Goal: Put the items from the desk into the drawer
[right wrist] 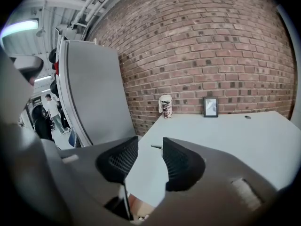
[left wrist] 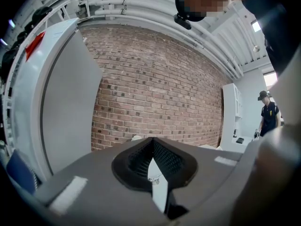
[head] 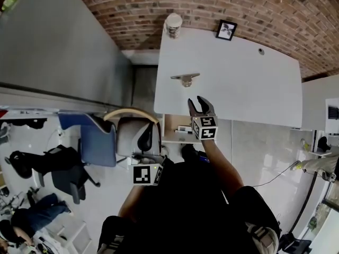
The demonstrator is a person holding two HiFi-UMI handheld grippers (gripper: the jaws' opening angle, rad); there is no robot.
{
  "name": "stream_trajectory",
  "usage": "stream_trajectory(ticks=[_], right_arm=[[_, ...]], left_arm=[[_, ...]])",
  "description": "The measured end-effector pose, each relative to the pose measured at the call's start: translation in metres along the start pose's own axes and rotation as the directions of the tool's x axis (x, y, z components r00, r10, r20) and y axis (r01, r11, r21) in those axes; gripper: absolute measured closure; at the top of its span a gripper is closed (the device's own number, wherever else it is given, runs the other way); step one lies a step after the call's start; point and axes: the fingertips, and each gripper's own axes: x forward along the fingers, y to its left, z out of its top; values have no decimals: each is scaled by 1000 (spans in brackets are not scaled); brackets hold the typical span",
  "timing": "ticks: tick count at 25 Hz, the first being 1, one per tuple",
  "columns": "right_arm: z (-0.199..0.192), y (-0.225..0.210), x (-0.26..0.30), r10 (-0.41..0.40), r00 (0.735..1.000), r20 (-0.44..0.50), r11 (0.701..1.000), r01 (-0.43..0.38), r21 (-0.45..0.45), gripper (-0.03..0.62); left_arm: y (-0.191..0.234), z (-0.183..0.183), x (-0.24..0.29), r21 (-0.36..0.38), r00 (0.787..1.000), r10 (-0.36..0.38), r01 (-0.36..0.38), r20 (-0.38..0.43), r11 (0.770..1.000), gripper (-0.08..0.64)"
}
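Right gripper (right wrist: 150,142): jaws apart to a moderate gap with nothing between them, just bare counter (head: 238,83) showing through. Left gripper (left wrist: 153,141): jaws closed, tips meeting, holding nothing; you have it low by your body, below the counter's near edge and well back from the work. The key relation is that the metal item (head: 185,78) lies straight ahead of your right jaws and slightly left, well apart from them, out on the counter's left half. I can't tell what kind of tool it is. Its long axis runs roughly left-right across the counter, so crosswise to your line of approach. My read is that going straight in puts the jaws along that long axis, so rotate the gripper to close across the narrow side. The right gripper is clearly the nearer one, so use it. The drawer (head: 175,127) is open under the counter's near edge, right below and just left of your right gripper, with a few small things already inside, so the carry back is short. Further out, a cup (head: 173,24) and a picture frame (head: 226,30) stand at the far edge against the brick wall (head: 212,7), well apart from both grippers. There is also a small dark spot further right, too small to identify. Judging by what's left on top, the task looks partly done.
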Motion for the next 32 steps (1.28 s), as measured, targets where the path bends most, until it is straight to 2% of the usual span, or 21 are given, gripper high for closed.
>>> stream_trajectory(ticks=[9, 15, 21, 32], right_arm=[[-41, -36, 76, -40, 989, -143, 999, 42, 16, 422], [-70, -53, 119, -41, 967, -252, 996, 59, 68, 374], [-86, -59, 147, -52, 956, -290, 994, 78, 79, 302], [-92, -77, 188, -96, 941, -325, 991, 119, 53, 301]], left_arm=[[6, 0, 18, -23, 999, 48, -48, -3, 999, 541], [11, -12, 29, -25, 996, 76, -77, -38, 997, 541], [11, -17, 35, -48, 993, 102, -104, -55, 993, 541], [15, -28, 29, -47, 985, 147, -152, -93, 987, 541]])
